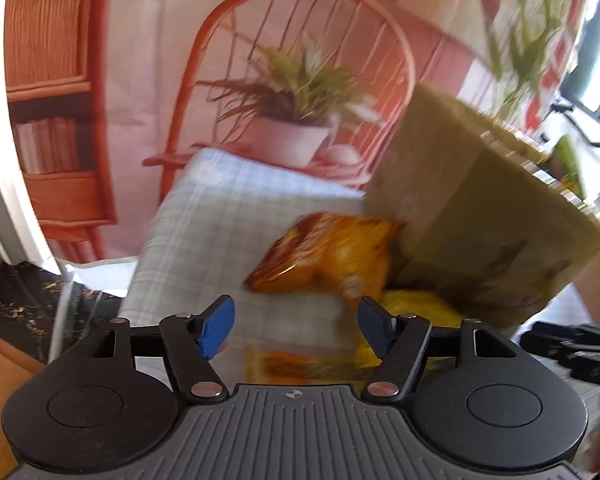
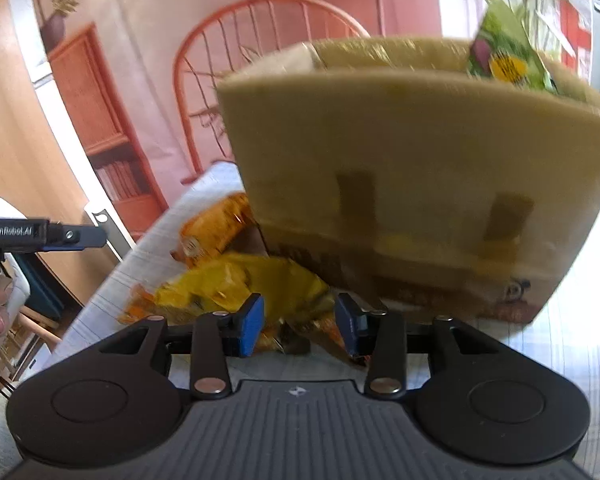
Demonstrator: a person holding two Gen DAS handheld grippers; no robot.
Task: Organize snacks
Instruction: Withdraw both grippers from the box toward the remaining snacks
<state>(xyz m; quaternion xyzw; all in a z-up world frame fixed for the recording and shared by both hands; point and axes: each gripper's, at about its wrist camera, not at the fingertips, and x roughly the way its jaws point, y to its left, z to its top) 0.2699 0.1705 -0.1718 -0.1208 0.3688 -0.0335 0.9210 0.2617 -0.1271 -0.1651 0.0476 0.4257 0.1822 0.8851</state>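
Both grippers, left gripper [image 1: 296,326] and right gripper [image 2: 300,326], gape empty just short of yellow snack bag [image 2: 240,284].

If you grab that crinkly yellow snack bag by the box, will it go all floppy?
Probably yes. The shiny yellow foil snack bag looks crumpled and puffy, so it would likely bend and sag from a pinched edge. It seems light for its size. Its glossy film may slip between the right gripper pads.

Printed backdrop [image 1: 148,40] behind the tabletop [image 1: 188,232] depicts an orange chair [image 1: 300,12], potted plant [image 1: 296,120], bookshelf [image 1: 56,128] and lamp [image 1: 448,0]. Checked cloth covers the tabletop.
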